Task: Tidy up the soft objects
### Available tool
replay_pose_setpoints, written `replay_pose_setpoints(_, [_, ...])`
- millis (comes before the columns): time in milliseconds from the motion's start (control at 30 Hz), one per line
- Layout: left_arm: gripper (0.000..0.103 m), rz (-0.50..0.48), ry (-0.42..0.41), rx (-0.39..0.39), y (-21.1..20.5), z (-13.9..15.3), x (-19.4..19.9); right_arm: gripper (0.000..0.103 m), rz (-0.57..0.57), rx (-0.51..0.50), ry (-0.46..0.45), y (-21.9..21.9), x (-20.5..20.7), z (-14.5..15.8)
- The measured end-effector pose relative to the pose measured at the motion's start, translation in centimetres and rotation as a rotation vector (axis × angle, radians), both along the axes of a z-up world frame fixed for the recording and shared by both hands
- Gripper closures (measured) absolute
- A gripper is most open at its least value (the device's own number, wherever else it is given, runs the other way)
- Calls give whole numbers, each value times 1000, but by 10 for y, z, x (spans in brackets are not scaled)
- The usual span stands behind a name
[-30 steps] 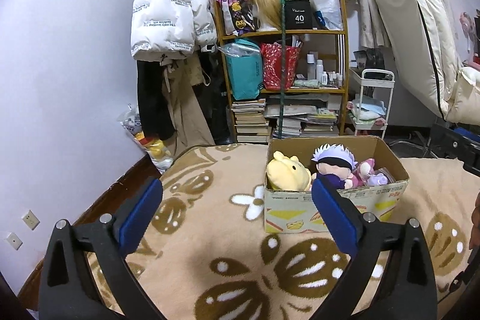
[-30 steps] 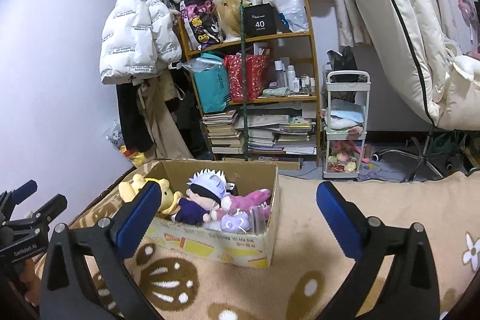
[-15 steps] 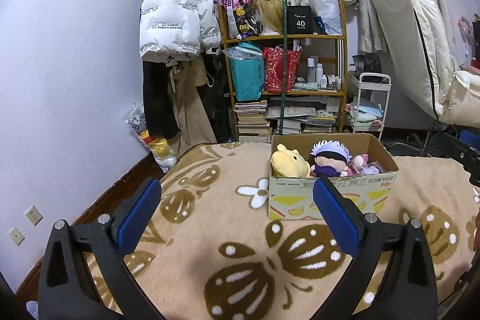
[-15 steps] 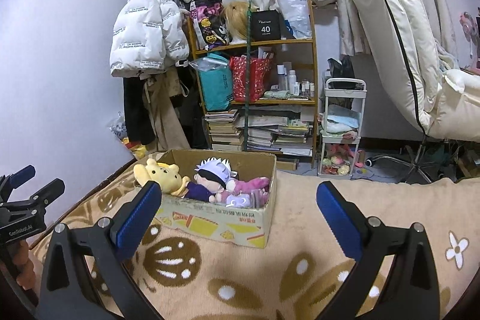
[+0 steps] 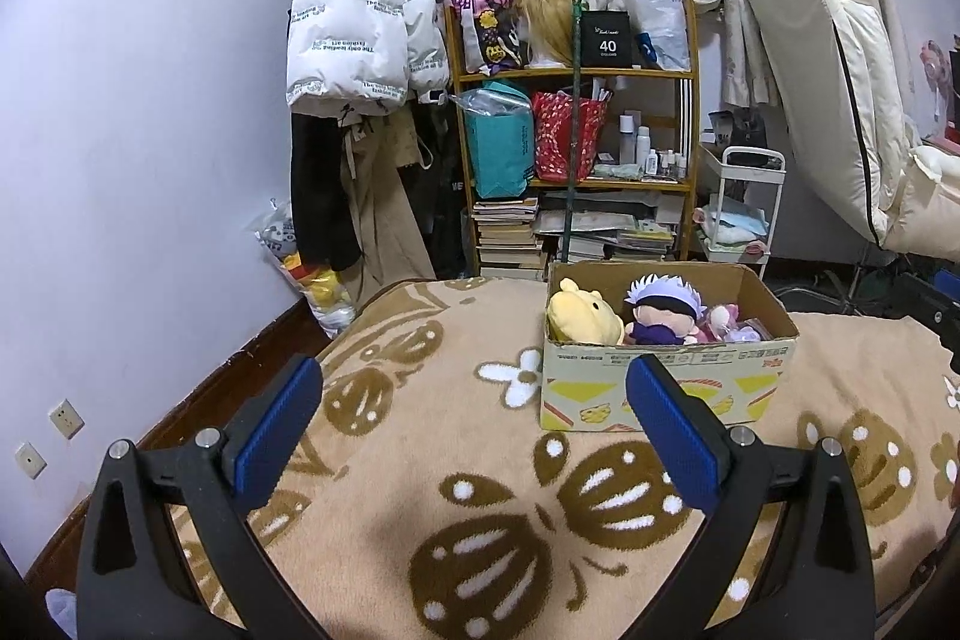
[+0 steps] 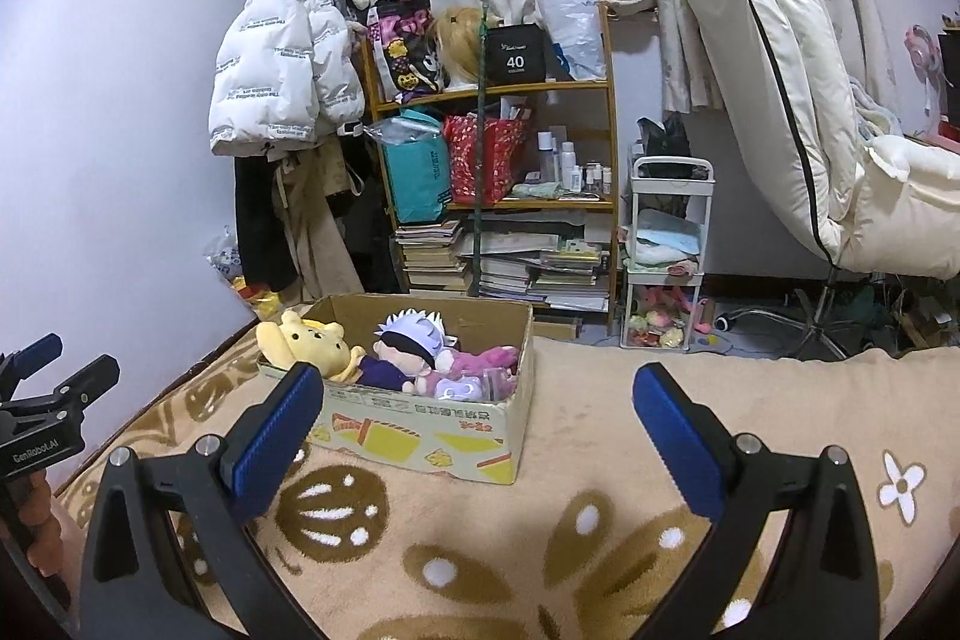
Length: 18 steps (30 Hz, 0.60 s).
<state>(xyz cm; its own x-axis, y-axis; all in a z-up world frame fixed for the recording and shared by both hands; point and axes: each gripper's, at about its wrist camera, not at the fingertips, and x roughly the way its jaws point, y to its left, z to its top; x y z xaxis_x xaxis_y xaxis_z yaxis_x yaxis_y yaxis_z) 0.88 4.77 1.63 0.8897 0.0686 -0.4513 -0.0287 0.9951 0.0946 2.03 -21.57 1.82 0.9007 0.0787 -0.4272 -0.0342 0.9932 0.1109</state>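
A cardboard box (image 5: 666, 388) stands on the beige patterned blanket (image 5: 480, 532). Inside lie a yellow bear plush (image 5: 585, 319), a white-haired doll (image 5: 660, 310) and pink and purple plushes (image 5: 729, 325). The box also shows in the right wrist view (image 6: 432, 439) with the bear (image 6: 312, 343), the doll (image 6: 408, 349) and the pink plush (image 6: 480, 358). My left gripper (image 5: 474, 430) is open and empty, well short of the box. My right gripper (image 6: 480, 430) is open and empty, also back from the box. The left gripper shows at the far left of the right wrist view (image 6: 42, 394).
A wooden shelf (image 6: 498, 196) full of bags, bottles and books stands behind the bed, beside a white jacket (image 6: 282, 64) on a rack, a small white trolley (image 6: 669, 250) and a cream office chair (image 6: 798, 100). The bed's edge drops at the left (image 5: 252, 376).
Both grippers have pulled back and up from the box, which now looks smaller and farther. Both stay open and empty.
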Motion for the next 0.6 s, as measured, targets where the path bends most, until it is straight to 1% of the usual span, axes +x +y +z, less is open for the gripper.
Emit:
replay_pose_setpoints(100, [3, -8, 18, -24, 0, -3, 8, 0, -7, -6, 10, -1, 5, -4])
replay_pose_setpoints(333, [3, -4, 25, -36, -1, -7, 17, 0, -10, -11, 28, -1, 15, -12])
replay_pose_setpoints(600, [3, -9, 36, -15, -9, -14, 26, 0, -7, -8, 34, 0, 19, -15])
